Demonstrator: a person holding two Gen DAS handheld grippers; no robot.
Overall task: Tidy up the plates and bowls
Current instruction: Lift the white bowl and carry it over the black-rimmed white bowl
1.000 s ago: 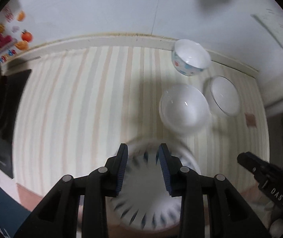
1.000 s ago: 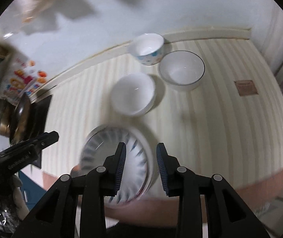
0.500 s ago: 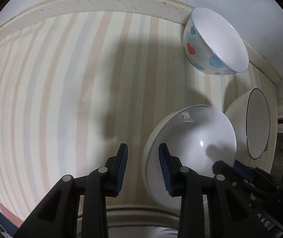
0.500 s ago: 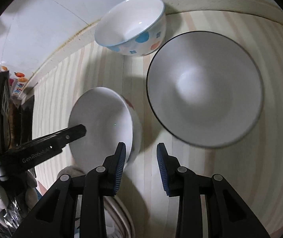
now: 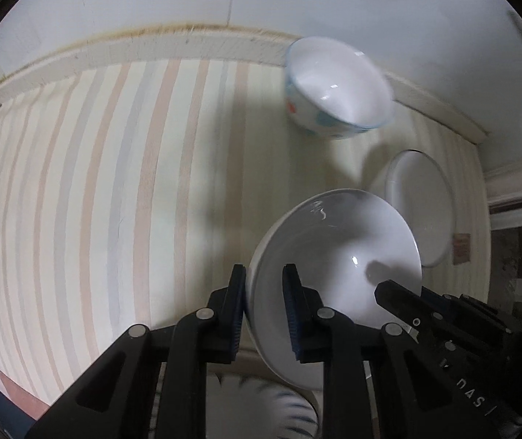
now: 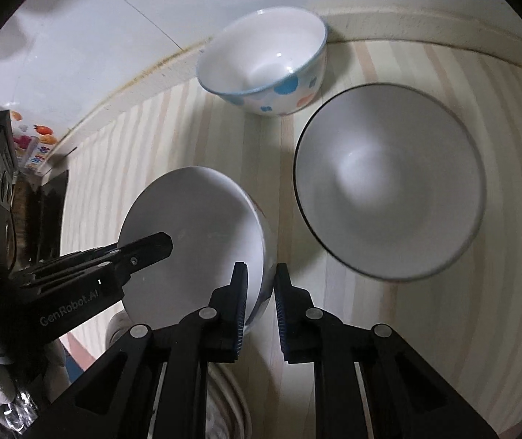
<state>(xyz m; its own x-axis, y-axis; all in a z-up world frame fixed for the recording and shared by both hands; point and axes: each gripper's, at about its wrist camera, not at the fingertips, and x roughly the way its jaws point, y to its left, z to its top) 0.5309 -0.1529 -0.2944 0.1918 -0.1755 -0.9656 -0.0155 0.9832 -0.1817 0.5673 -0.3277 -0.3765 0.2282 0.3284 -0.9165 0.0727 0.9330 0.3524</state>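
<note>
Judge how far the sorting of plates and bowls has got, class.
Done: nothing looks stacked yet. In hand: both grippers, left and right, grip opposite rims of the plain white bowl; the right's fingers are closing. Left: the spotted bowl, the dark-rimmed bowl and the striped plate.

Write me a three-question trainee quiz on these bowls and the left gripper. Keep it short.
1. True or false: the spotted bowl stands closest to the wall.
2. How many bowls are in view?
3. The left gripper has its jaws on the rim of which bowl? A. spotted bowl B. plain white bowl C. black-rimmed bowl

Key: 1 true; 2 three; 3 B.
</note>
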